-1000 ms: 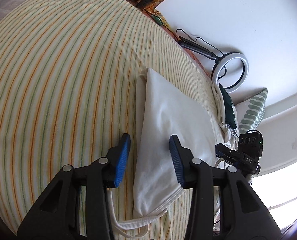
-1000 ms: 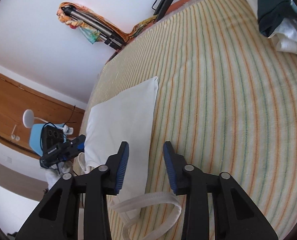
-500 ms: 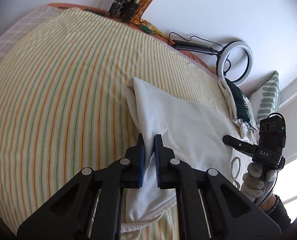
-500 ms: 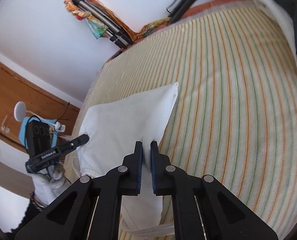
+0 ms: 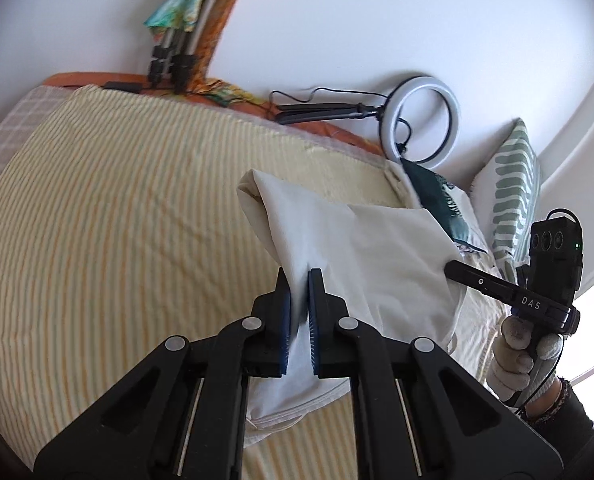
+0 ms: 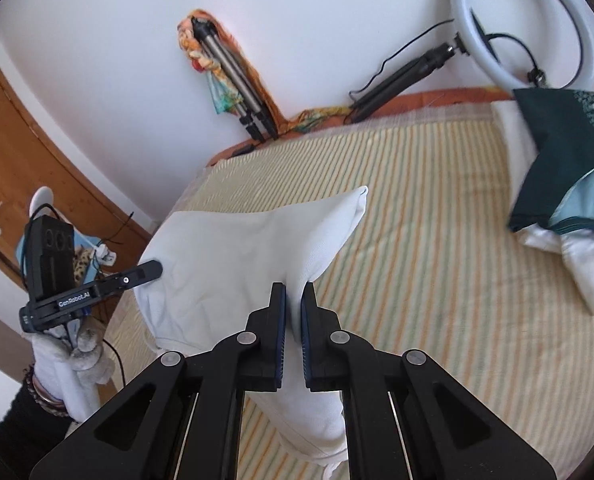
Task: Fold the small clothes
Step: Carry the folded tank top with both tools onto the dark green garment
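Pinching the white garment (image 5: 381, 256) in both my left gripper (image 5: 299, 280) and right gripper (image 6: 293, 292), I hold it above the bed (image 5: 109, 240), stretched crosswise between them, far end trailing toward the bed's far edge.

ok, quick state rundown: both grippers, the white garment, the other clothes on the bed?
left gripper: jaws shut on the white garment's edge
right gripper: jaws shut on the opposite edge
white garment: partly folded, pinched at both sides, held up off the striped bedspread
dark green garment: unfolded, heaped on white clothes at the bed's edge
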`<action>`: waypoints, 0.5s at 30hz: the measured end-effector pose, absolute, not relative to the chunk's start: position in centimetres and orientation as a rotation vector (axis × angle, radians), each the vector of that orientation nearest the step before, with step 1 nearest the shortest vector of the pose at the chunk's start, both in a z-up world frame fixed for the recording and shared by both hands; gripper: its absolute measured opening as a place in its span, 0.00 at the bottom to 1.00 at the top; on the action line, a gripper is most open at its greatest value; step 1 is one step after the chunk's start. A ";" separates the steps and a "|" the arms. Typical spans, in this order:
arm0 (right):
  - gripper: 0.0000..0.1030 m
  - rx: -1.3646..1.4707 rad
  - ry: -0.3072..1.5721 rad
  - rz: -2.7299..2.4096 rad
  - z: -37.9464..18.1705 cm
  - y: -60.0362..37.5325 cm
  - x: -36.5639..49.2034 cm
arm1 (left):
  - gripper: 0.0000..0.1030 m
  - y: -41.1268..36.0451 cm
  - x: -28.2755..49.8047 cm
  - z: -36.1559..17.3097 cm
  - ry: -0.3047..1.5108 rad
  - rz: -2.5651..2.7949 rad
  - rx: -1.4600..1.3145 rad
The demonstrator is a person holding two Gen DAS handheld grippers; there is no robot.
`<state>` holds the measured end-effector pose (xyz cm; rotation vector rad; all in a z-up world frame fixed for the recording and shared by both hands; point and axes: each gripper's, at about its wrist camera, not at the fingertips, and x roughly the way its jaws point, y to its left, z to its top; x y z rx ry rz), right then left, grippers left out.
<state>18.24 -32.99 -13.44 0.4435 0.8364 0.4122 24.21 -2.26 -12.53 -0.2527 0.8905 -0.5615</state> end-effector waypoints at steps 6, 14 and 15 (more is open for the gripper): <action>0.05 0.428 0.783 0.334 -11.1 -38.4 16.2 | 0.05 -7.8 24.8 -11.3 0.864 -0.640 -0.235; 0.05 0.402 0.720 0.216 -8.2 -46.4 14.3 | 0.05 -16.9 26.4 -9.8 0.835 -0.749 -0.202; 0.05 0.392 0.711 0.196 -7.8 -47.4 14.1 | 0.05 -18.2 26.7 -9.5 0.831 -0.759 -0.196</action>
